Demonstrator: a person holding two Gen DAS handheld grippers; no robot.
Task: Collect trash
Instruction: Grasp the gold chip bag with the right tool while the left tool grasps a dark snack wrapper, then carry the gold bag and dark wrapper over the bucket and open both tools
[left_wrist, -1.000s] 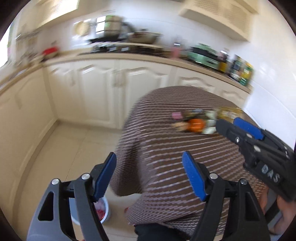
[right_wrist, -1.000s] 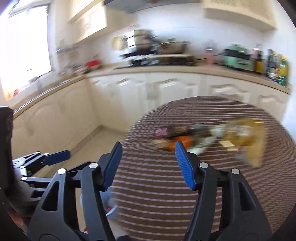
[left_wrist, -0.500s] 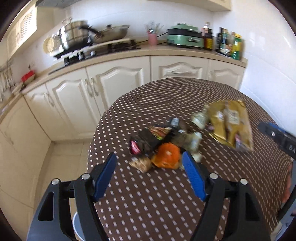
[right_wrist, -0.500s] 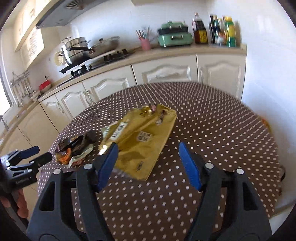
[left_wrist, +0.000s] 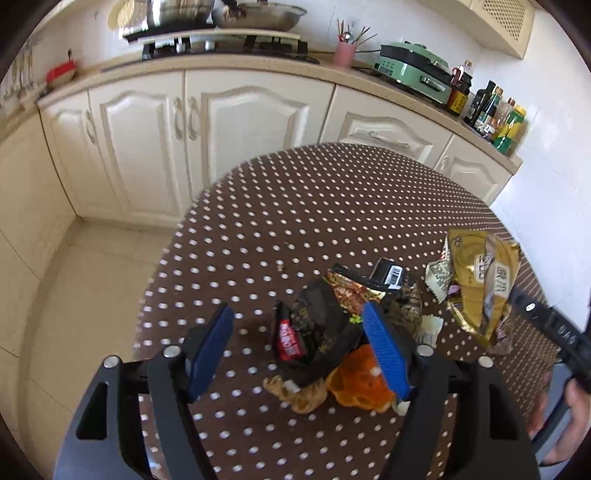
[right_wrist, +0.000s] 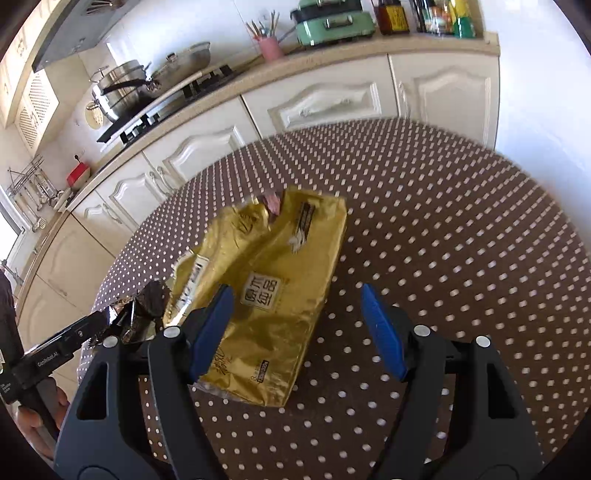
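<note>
A pile of trash lies on the brown dotted table (left_wrist: 314, 206): a crumpled black wrapper (left_wrist: 317, 325), an orange peel (left_wrist: 362, 384), a brown scrap (left_wrist: 299, 391) and a small pale packet (left_wrist: 437, 273). My left gripper (left_wrist: 297, 310) hangs just over the pile. Its jaws are closing, with the black wrapper between them, and the left pad stands apart from it. A large gold bag (right_wrist: 273, 280) lies flat to the right of the pile. My right gripper (right_wrist: 295, 291) is open above the bag's near half, its left finger over the bag's edge.
Cream cabinets (left_wrist: 240, 147) line the far side under a counter with a stove and pots (left_wrist: 221, 22), a green appliance (left_wrist: 413, 70) and bottles (left_wrist: 495, 114). Tiled floor (left_wrist: 85, 295) lies left of the table's rounded edge. A hand (left_wrist: 565, 424) shows at the lower right.
Both grippers have come down and forward over the table. The left one now stands at the trash pile with narrower jaws. The right one has closed in on the gold bag.
</note>
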